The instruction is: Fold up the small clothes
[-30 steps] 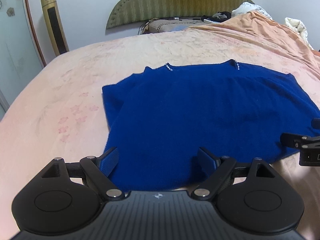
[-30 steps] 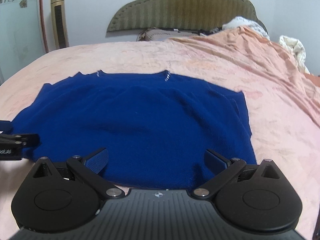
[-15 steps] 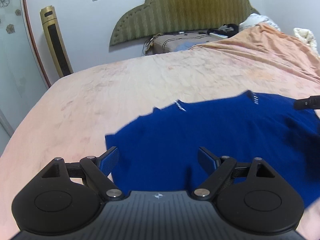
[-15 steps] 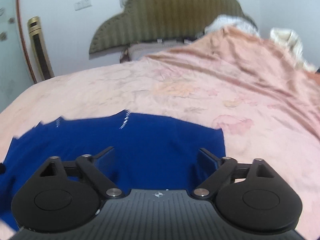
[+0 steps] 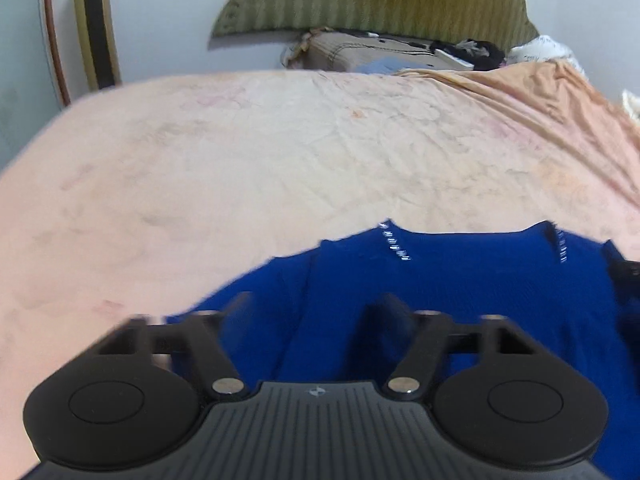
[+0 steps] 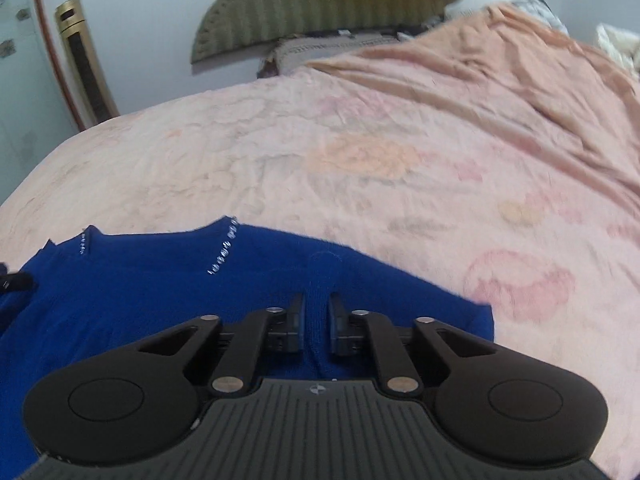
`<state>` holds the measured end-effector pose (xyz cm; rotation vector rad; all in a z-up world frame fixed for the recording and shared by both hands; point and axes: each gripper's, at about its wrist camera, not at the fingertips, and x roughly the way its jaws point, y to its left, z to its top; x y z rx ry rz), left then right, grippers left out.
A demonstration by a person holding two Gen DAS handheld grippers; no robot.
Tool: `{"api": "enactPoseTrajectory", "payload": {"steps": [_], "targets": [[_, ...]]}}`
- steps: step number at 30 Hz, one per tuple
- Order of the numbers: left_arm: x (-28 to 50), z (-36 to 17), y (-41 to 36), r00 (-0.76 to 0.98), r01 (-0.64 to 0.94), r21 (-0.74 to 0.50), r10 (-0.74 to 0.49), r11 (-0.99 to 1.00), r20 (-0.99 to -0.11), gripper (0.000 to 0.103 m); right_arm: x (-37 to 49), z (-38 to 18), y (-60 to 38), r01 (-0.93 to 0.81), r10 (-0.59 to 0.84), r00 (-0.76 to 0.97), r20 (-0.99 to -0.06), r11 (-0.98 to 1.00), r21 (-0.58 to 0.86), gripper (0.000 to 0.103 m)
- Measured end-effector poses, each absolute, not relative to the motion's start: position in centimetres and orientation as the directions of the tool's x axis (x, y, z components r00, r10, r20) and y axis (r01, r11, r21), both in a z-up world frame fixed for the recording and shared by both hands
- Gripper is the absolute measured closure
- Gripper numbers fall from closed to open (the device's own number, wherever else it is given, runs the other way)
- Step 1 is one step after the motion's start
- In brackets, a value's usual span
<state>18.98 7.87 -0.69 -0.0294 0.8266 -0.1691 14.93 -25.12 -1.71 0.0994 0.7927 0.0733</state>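
Note:
A royal blue knit sweater (image 5: 460, 280) with small rhinestone rows at the neckline lies flat on the pink bed. My left gripper (image 5: 314, 310) is open, hovering over the sweater's left shoulder area. In the right wrist view the sweater (image 6: 140, 280) fills the lower left. My right gripper (image 6: 316, 312) is shut on a pinched ridge of the sweater's fabric near its right shoulder. The tip of the other gripper shows at each view's edge.
The pink floral bedspread (image 5: 280, 152) stretches away to a green padded headboard (image 5: 380, 0). An orange blanket (image 6: 500, 52) is heaped at the far right. A gold tower unit (image 6: 84, 64) stands by the wall at the left. Pillows and clutter lie at the bed's head.
Both grippers have moved forward from the sweater's hem to its shoulder area. The right gripper has closed on a pinch of fabric. The left gripper stays open.

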Motion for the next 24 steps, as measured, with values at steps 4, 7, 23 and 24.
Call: {"api": "enactPoseTrajectory", "payload": {"steps": [4,7,23,24], "targets": [[19.1,-1.5,7.2,0.673,0.116,-0.069,-0.13,0.991,-0.728,0.072,15.9,-1.3,-25.0,-0.033,0.071,0.731,-0.679,0.997,0.068,0.092],[18.7,-1.5,6.8,0.695,0.103,-0.012,-0.08,0.995,-0.715,0.071,17.0,-1.7,-24.9,-0.019,0.056,0.724,-0.688,0.998,0.061,0.091],[10.5,-0.9,6.5,0.73,0.13,0.125,-0.009,0.984,-0.684,0.043,10.6,-1.1,-20.9,0.03,-0.068,0.687,-0.724,0.997,-0.066,0.033],[9.7,-1.0,6.6,0.737,0.126,0.131,-0.004,0.983,-0.676,0.039,9.7,-0.5,-20.5,0.047,-0.086,0.7,-0.709,0.996,-0.075,0.024]]}}
